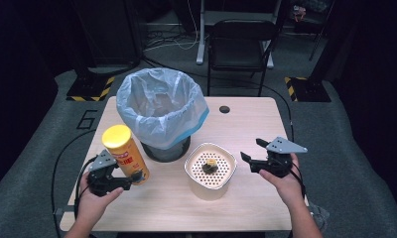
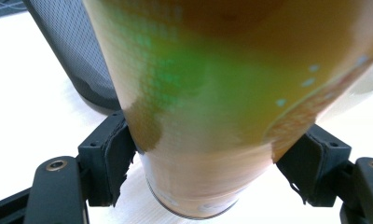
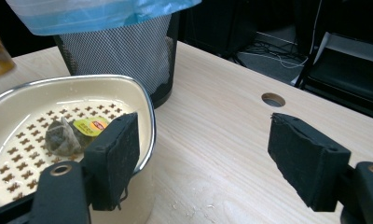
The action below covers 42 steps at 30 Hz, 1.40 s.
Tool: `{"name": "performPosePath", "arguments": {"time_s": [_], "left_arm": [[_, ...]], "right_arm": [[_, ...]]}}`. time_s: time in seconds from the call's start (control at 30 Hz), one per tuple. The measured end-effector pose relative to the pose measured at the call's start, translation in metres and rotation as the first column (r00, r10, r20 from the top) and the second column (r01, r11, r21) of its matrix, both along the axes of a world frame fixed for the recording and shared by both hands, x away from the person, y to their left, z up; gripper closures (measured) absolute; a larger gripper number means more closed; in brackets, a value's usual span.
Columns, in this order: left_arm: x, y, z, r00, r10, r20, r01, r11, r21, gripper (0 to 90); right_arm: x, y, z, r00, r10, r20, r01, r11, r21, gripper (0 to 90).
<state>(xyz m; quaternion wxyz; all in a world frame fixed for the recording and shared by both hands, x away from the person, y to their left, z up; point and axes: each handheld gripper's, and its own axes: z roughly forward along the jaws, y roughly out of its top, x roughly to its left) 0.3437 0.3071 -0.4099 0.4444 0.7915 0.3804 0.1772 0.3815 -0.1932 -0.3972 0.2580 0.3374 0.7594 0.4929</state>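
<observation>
At a light wooden table (image 1: 246, 124), a person's left gripper (image 1: 129, 179) is clamped on the lower part of a tall yellow can (image 1: 125, 153), its black pads (image 2: 117, 156) pressed against both sides. In the left gripper view the can's base hangs clear of the tabletop, and the can leans slightly to the left in the high view. Its label carries a red patch with writing too small to read, and a green band shows blurred up close.

Just behind the can stands a black mesh bin (image 1: 165, 148) lined with a pale blue plastic bag (image 1: 162, 106), whose rim folds over the outside. To the right of the bin sits a cream bowl (image 1: 210, 171) with a perforated insert; a used tea bag (image 3: 63, 137) with a yellow-and-red tag (image 3: 90, 126) lies in it. The tag's print cannot be made out.

The right gripper (image 1: 252, 154) hovers just to the right of the bowl, its jaws standing apart with nothing between them; one pad sits at the bowl's rim in the right gripper view. A round cable hole (image 1: 224, 109) marks the far side of the table, and a black chair (image 1: 241, 42) stands beyond it.
</observation>
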Motion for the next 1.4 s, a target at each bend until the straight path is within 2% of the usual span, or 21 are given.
{"name": "performPosePath", "arguments": {"time_s": [0.03,0.17,0.27,0.37,0.4,0.43,0.5,0.63,0.7,0.73,0.83,0.97,1.23,1.33,1.4], "left_arm": [[-0.001,0.001,0.007,1.0000,0.000,0.006,0.000,1.0000,0.003,24.5],[-0.003,0.006,0.033,0.9999,0.004,-0.015,-0.004,1.0000,-0.007,24.5],[-0.006,0.007,0.052,1.0000,0.002,-0.002,-0.003,1.0000,-0.004,24.5],[-0.006,0.009,0.066,1.0000,-0.003,0.003,0.003,0.9998,-0.021,24.5],[-0.006,0.009,0.066,1.0000,-0.003,0.003,0.003,0.9998,-0.021,24.5],[-0.006,0.010,0.076,1.0000,-0.002,0.004,0.002,0.9995,-0.032,24.5],[-0.005,0.011,0.087,1.0000,0.006,0.006,-0.006,0.9995,-0.033,24.5],[-0.002,0.015,0.104,1.0000,0.006,-0.003,-0.006,0.9990,-0.045,24.5],[0.001,0.017,0.114,0.9998,0.012,-0.013,-0.013,0.9979,-0.063,24.5],[0.001,0.017,0.114,0.9998,0.012,-0.013,-0.013,0.9979,-0.063,24.5],[0.007,0.018,0.129,0.9995,0.024,-0.022,-0.025,0.9979,-0.060,24.5],[0.012,0.019,0.145,0.9993,0.036,-0.010,-0.036,0.9966,-0.074,24.5],[0.022,0.014,0.175,0.9989,0.048,0.002,-0.048,0.9975,-0.052,24.5],[0.026,0.011,0.186,0.9991,0.041,0.003,-0.041,0.9970,-0.065,24.5],[0.029,0.008,0.192,0.9990,0.042,0.011,-0.042,0.9974,-0.058,24.5]], "right_arm": [[-0.001,-0.001,-0.003,1.0000,-0.007,-0.003,0.007,1.000,0.006,24.5],[-0.003,-0.006,-0.013,0.9994,-0.030,-0.017,0.030,1.000,-0.009,24.5],[-0.004,-0.010,-0.021,0.9987,-0.041,-0.030,0.041,0.999,-0.005,24.5],[-0.004,-0.013,-0.027,0.9982,-0.046,-0.038,0.046,0.999,-0.006,24.5],[-0.005,-0.014,-0.029,0.9979,-0.050,-0.042,0.050,0.999,-0.003,24.5],[-0.005,-0.015,-0.031,0.9978,-0.047,-0.047,0.046,0.999,-0.009,24.5],[-0.006,-0.016,-0.034,0.9970,-0.054,-0.055,0.054,0.999,-0.004,24.5],[-0.007,-0.018,-0.038,0.9965,-0.057,-0.062,0.057,0.998,-0.015,24.5],[-0.008,-0.018,-0.040,0.9963,-0.057,-0.065,0.055,0.998,-0.023,24.5],[-0.008,-0.018,-0.041,0.9964,-0.054,-0.065,0.053,0.998,-0.022,24.5],[-0.008,-0.018,-0.041,0.9957,-0.063,-0.068,0.062,0.998,-0.022,24.5],[-0.008,-0.019,-0.043,0.9950,-0.066,-0.075,0.065,0.998,-0.017,24.5],[-0.007,-0.027,-0.047,0.9925,-0.083,-0.089,0.084,0.996,0.004,24.5],[-0.007,-0.028,-0.048,0.9924,-0.083,-0.092,0.084,0.996,0.008,24.5],[-0.007,-0.028,-0.048,0.9917,-0.086,-0.095,0.087,0.996,0.006,24.5]]}}
